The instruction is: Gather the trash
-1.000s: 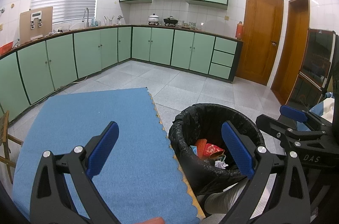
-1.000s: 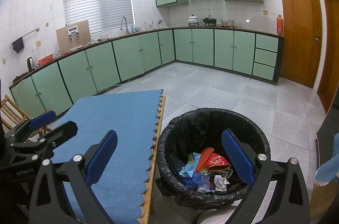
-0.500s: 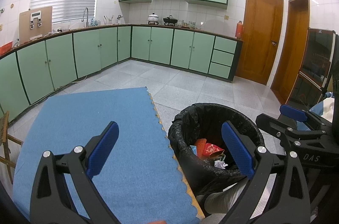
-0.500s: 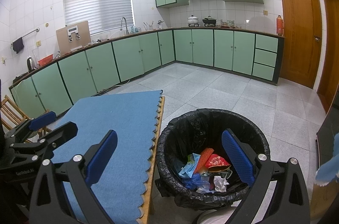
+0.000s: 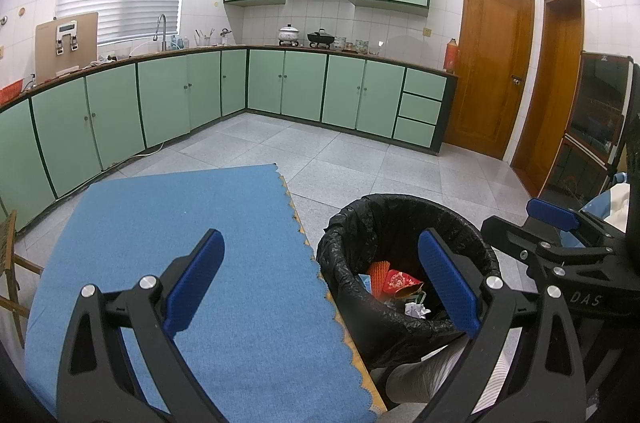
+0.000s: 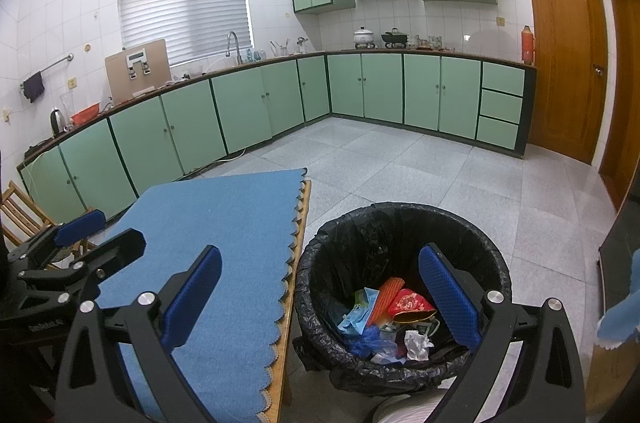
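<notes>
A bin with a black liner (image 5: 400, 223) (image 6: 400, 223) stands on the floor at the right of the blue-covered table (image 5: 180, 243) (image 6: 224, 223). Inside lie several pieces of trash: a red packet (image 6: 410, 305), an orange foam net (image 6: 386, 297), blue wrappers (image 6: 358, 315), a crumpled white paper (image 6: 418, 343). My left gripper (image 5: 320, 283) is open and empty above the table's right edge. My right gripper (image 6: 320, 287) is open and empty over the bin's left rim. Each gripper shows in the other's view: right (image 5: 560, 235), left (image 6: 68, 243).
Green cabinets (image 5: 280, 87) line the far walls with a counter, sink and pots. Wooden doors (image 5: 492, 63) are at the right. A wooden chair (image 6: 20, 211) stands left of the table. A dark glass cabinet (image 5: 596, 127) is at far right.
</notes>
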